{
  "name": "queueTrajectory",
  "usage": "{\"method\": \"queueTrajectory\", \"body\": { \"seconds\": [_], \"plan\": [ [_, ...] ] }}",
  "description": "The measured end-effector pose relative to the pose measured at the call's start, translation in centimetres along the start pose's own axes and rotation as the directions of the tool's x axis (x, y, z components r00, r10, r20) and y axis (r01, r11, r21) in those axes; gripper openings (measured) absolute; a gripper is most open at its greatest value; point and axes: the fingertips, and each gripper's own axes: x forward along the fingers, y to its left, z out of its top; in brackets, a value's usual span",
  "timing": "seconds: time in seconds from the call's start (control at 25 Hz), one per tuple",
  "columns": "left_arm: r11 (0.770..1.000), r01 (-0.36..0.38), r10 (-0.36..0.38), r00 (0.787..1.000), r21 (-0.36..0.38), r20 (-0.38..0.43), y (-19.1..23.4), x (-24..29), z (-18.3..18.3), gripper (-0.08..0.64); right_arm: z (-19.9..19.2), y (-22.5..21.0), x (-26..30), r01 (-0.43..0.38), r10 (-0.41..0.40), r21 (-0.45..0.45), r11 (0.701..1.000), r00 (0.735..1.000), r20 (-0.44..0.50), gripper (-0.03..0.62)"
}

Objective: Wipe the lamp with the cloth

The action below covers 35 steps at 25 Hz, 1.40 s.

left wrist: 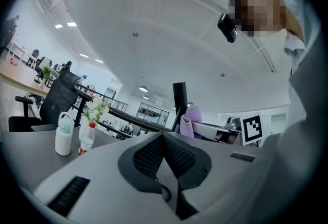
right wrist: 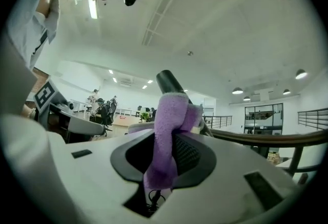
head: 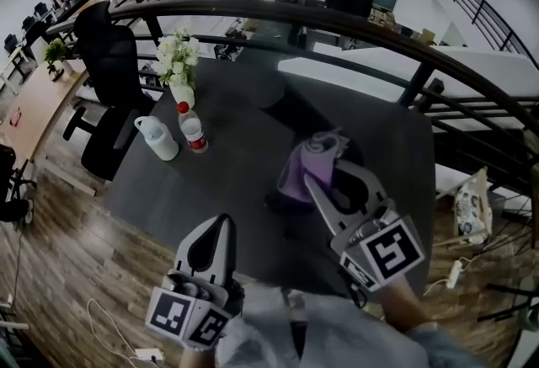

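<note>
The right gripper [right wrist: 166, 152] has its jaws clamped on the purple cloth [right wrist: 169, 115], which lies against the black post of the lamp [right wrist: 170, 82] near the desk's [head: 240, 147] right edge. The left gripper [left wrist: 163, 139] hangs at the desk's near edge, jaws together with nothing between them. A bottle [head: 193, 128], a white jug [head: 157, 138] and a vase of flowers [head: 179, 67] stand by the left edge.

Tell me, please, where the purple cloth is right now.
In the head view the cloth is right of centre over the dark table, clamped in the right gripper.
</note>
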Motion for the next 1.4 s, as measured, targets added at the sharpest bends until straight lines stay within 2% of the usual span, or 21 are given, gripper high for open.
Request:
{"method": "queueTrajectory", "body": {
  "seconds": [0.2, 0.6, 1.16, 1.4],
  "plan": [
    [1.0, -0.018, 0.018, 1.0, 0.002, 0.002, 0.4, -0.7, 0.1, 0.0, -0.9, 0.8, 0.9, 0.051, -0.054, -0.073, 0.996, 0.998, -0.035, 0.089],
    [0.999, -0.046, 0.046, 0.999, -0.013, -0.024, 1.3, -1.3, -0.7, 0.0, -5.7, 2.5, 3.2, 0.057, -0.065, -0.086, 0.995, 0.993, -0.099, 0.089],
    [0.994, -0.106, 0.105, 0.992, -0.011, -0.065, 1.9, -2.3, -1.9, 0.0, -15.9, 4.7, 3.8, 0.026, -0.027, -0.007, 1.0, 0.964, -0.263, 0.089],
    [0.991, -0.133, 0.132, 0.988, -0.014, -0.078, 1.9, -2.7, -2.3, 0.0, -20.3, 5.1, 3.4, 0.002, 0.009, 0.03, 1.0, 0.938, -0.346, 0.089]
  ]
}}
